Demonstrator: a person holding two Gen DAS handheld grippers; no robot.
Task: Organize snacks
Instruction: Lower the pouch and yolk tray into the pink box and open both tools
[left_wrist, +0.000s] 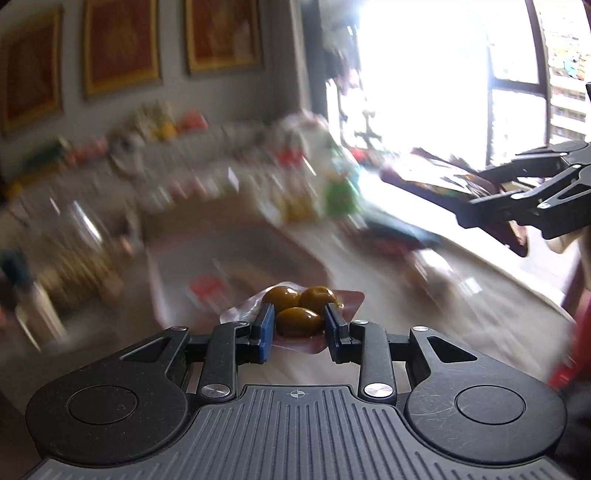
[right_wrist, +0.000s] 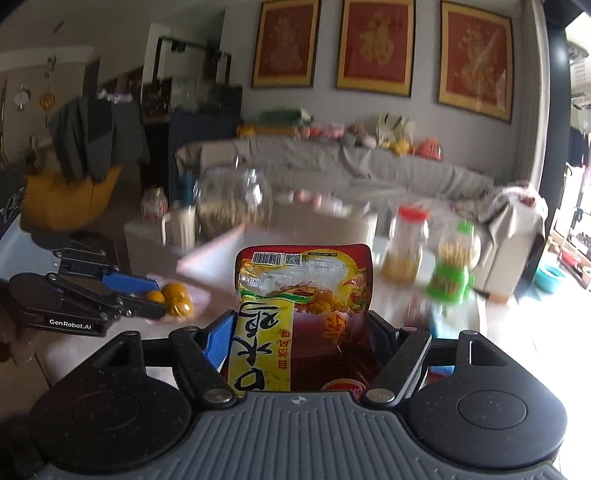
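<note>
- Snack pack of olives (left_wrist: 298, 312): lower centre of the left wrist view, clamped between the left gripper (left_wrist: 299, 326) fingers.
- Red snack bag (right_wrist: 303, 314): centre of the right wrist view, gripped by the right gripper (right_wrist: 301, 332) fingers.
- Desk (left_wrist: 424, 295): blurred beneath.

"GenRobot.AI" on left gripper (right_wrist: 159, 295) (white lettering)

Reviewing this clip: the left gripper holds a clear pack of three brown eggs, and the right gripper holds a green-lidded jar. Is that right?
Not quite. The left gripper does hold the clear pack of three brown eggs, but the right gripper holds a red and yellow snack bag, not a jar. The right wrist view shows the bag between its fingers; the green-lidded jar stands on the table behind.
</note>
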